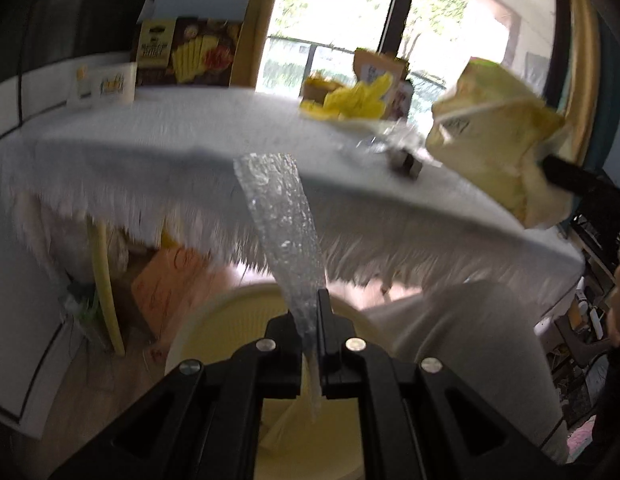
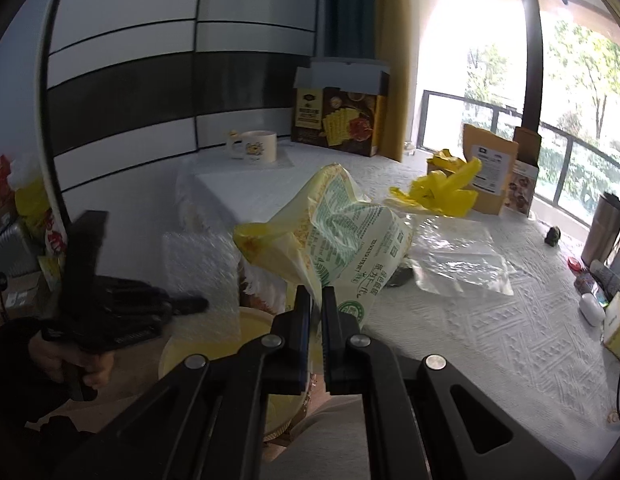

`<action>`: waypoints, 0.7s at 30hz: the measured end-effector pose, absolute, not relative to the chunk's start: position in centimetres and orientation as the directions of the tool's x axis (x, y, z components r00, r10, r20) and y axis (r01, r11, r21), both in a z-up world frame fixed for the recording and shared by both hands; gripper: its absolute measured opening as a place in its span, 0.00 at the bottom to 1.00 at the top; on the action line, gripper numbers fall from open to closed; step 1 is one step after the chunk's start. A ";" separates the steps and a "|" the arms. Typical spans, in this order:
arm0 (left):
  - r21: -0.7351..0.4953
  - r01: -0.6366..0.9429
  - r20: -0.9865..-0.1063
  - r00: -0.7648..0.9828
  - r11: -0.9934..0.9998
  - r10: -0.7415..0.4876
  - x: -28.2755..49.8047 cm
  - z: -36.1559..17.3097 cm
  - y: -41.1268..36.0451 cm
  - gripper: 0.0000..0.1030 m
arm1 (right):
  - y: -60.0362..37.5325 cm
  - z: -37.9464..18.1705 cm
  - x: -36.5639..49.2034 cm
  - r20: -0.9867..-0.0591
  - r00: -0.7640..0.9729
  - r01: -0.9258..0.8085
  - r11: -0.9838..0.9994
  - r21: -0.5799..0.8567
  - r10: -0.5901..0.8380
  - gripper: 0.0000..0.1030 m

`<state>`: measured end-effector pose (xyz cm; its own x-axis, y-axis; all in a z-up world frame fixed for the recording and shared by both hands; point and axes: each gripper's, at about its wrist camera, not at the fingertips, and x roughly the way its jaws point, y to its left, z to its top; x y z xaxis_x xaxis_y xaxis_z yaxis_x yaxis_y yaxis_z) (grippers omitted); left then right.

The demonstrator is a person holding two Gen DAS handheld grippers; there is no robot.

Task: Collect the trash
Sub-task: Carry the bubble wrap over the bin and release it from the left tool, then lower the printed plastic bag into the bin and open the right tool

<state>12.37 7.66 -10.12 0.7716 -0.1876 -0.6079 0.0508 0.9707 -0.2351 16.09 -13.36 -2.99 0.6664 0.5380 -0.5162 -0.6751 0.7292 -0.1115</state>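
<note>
The left gripper point(image 1: 310, 312) has its jaws clamped on a strip of bubble wrap point(image 1: 278, 216), which sticks up in front of the worktop point(image 1: 150, 136) and above a pale yellow bin point(image 1: 214, 328). To its right, the right gripper point(image 2: 315, 304) has its jaws closed on a yellow-and-green printed food wrapper point(image 2: 333, 232), held over the worktop edge beside that bin. Farther right on the worktop lie a clear plastic bag point(image 2: 457, 264) and a crumpled yellow bag point(image 2: 441, 192).

Both grippers — left gripper point(image 1: 310, 320), right gripper point(image 2: 315, 312) — clamped.
</note>
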 end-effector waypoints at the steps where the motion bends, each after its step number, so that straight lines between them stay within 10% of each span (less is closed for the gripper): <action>1: -0.243 0.045 -0.614 0.766 0.969 -0.190 12.2 -10.6 7.8 0.06 | -13.2 -3.2 16.0 -0.520 0.659 -0.682 0.723 -0.109 0.543 0.05; 6: -0.287 0.006 -0.626 0.755 0.958 -0.193 11.7 -11.9 9.1 0.57 | -11.8 -4.8 15.9 -0.550 0.620 -0.707 0.702 -0.084 0.559 0.05; 21: -0.234 -0.030 -0.585 0.803 0.972 -0.117 8.7 -10.4 11.8 0.63 | -7.4 -12.3 17.7 -0.673 0.459 -0.761 0.648 0.040 0.580 0.05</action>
